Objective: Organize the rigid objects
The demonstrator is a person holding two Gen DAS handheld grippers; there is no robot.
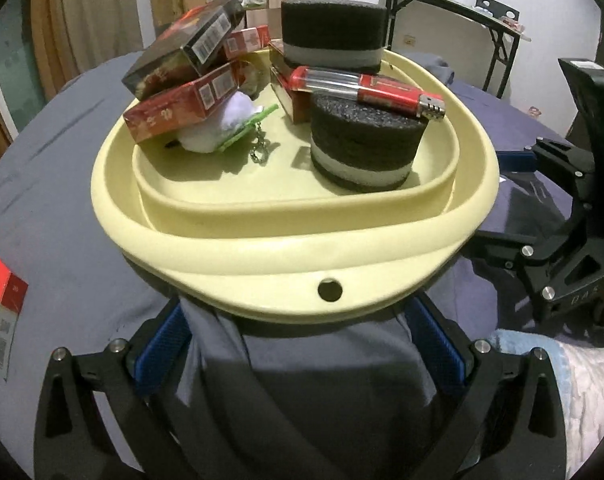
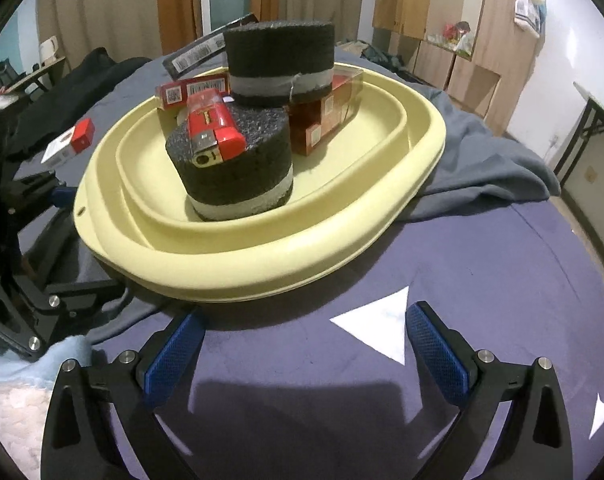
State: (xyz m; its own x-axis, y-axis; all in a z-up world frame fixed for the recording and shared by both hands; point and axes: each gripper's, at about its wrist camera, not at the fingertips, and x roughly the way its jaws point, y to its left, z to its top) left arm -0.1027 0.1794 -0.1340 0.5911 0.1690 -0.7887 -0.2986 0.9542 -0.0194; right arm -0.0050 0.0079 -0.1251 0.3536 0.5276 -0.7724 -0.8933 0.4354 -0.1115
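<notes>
Lying lower left of frame, well apart from the tray (image 1: 262,256): cigarette pack (image 1: 0,316), nearer left gripper (image 1: 298,344), fingers spread wide; right gripper (image 2: 302,348) likewise gaping, holding nothing.

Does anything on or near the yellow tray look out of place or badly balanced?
Yes. One red and white cigarette pack lies alone on the blue cloth, outside the pale yellow plastic tray. Inside, the red lighter bridges the near black foam cylinder and a box, and the dark box leans tilted on others.

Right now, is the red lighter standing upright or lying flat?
Lying flat. The red lighter rests on its side across the top of the nearer black foam cylinder in the yellow tray.
</notes>
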